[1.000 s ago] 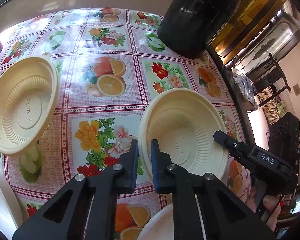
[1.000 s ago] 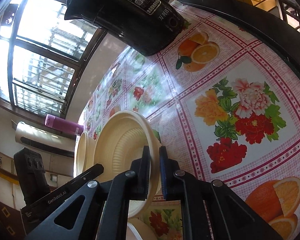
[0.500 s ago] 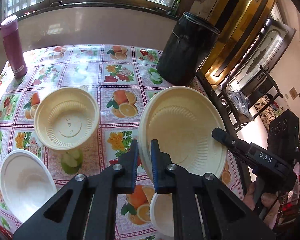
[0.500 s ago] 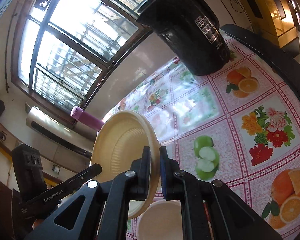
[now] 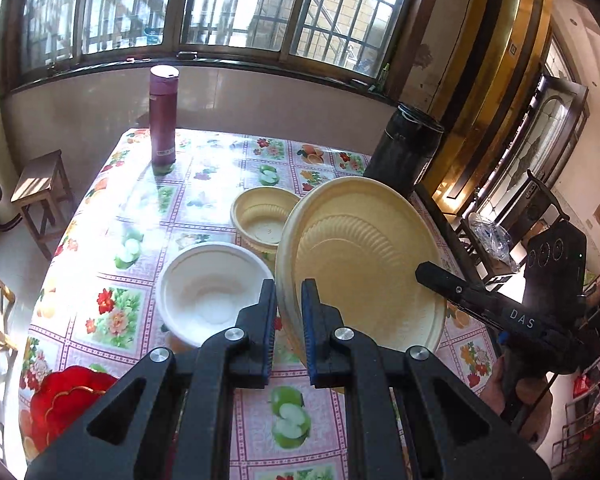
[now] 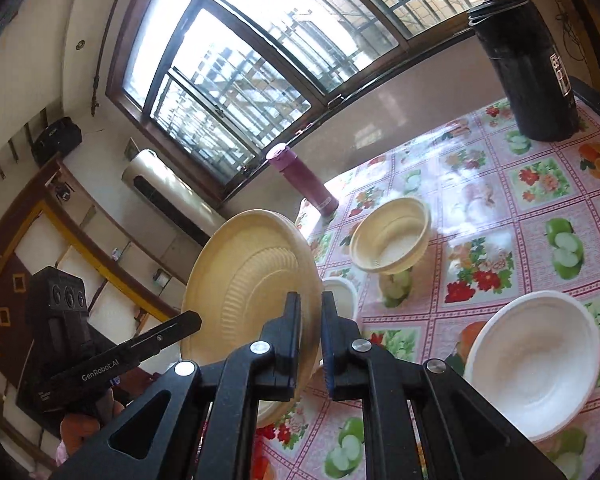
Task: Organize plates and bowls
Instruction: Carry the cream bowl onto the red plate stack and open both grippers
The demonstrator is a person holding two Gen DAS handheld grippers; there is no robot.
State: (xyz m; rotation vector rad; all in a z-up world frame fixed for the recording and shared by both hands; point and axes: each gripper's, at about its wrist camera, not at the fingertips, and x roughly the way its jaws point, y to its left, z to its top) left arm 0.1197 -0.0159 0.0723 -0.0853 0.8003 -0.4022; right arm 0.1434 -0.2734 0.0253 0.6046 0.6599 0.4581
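A cream ribbed plate (image 5: 360,268) (image 6: 252,280) hangs tilted above the flowered table, held at two opposite rims. My left gripper (image 5: 288,292) is shut on its near-left rim. My right gripper (image 6: 310,304) is shut on the other rim, and it shows in the left wrist view as a black finger (image 5: 452,288) across the plate's right edge. On the table below rest a cream bowl (image 5: 266,220) (image 6: 392,236), a white bowl (image 5: 214,292) and a larger white bowl (image 6: 536,364). The plate hides part of the table beneath it.
A maroon bottle (image 5: 163,116) (image 6: 304,180) stands at the table's far side by the window. A black canister (image 5: 410,148) (image 6: 528,64) occupies the far right corner. A red object (image 5: 64,404) lies at the near left corner. A wooden stool (image 5: 40,184) stands left of the table.
Both grippers have risen and drawn back with the cream plate between them. The table now lies well below, and the window, bottle and bowls have come into view.
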